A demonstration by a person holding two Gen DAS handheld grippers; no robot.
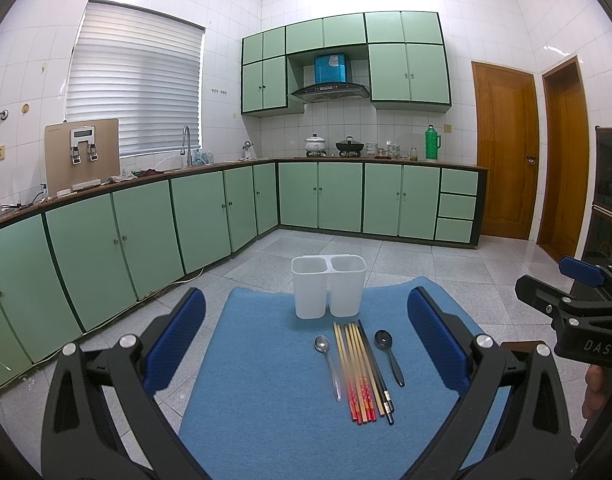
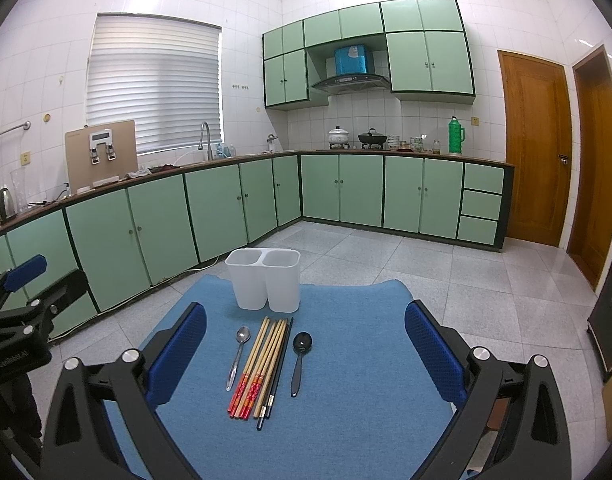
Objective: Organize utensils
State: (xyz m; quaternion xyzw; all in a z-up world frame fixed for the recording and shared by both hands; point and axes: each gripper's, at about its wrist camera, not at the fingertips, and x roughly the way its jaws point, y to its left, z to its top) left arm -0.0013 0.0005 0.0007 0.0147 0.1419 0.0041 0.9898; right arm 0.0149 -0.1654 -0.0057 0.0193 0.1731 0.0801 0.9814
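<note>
A white two-compartment holder [image 1: 328, 286] [image 2: 264, 278] stands empty at the far side of a blue mat [image 1: 266, 400] [image 2: 345, 380]. In front of it lie a metal spoon [image 1: 328, 364] [image 2: 238, 356], a bundle of several chopsticks [image 1: 359, 372] [image 2: 262, 368] with red and dark ends, and a black spoon [image 1: 389, 354] [image 2: 300, 356]. My left gripper [image 1: 306, 344] hovers above the mat, open and holding nothing. My right gripper [image 2: 306, 346] is likewise open and holds nothing; it also shows at the right edge of the left wrist view [image 1: 573, 300].
The mat lies on a small surface above a grey tiled floor [image 2: 445, 272]. Green cabinets [image 1: 210, 216] with a cluttered counter run along the left and back walls. Two wooden doors [image 2: 537, 148] stand at the right. A dark cabinet [image 1: 609, 200] stands at far right.
</note>
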